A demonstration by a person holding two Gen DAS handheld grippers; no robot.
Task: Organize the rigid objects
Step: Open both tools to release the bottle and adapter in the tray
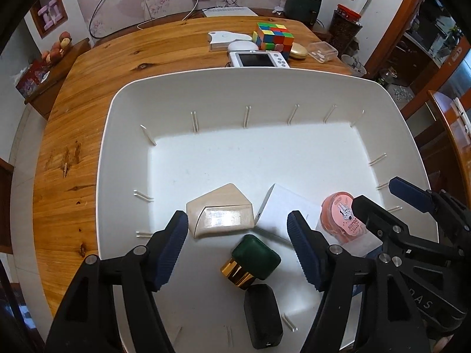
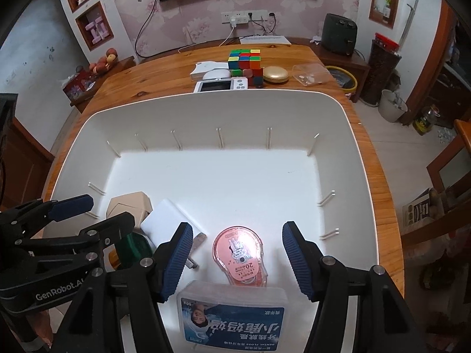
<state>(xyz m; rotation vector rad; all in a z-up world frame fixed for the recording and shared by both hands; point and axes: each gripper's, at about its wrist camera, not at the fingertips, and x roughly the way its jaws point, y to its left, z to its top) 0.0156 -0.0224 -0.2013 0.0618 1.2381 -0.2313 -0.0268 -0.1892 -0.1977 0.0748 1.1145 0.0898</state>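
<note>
Right wrist view has the right gripper (image 2: 238,260) wide open, empty, straddling the pink round plastic floss case (image 2: 240,256); left gripper (image 1: 238,250), likewise open and empty, should hold clear at nine o'clock while the right descends squarely.

White bin (image 1: 176,88) on an orange-brown knotty wood desk (image 1: 132,47). Inside: beige box (image 1: 220,211), dark green bottle (image 1: 256,256) with gold band, black case (image 1: 263,314), translucent pink floss case (image 2: 240,256). Multicolour cube (image 1: 275,36) behind.
</note>
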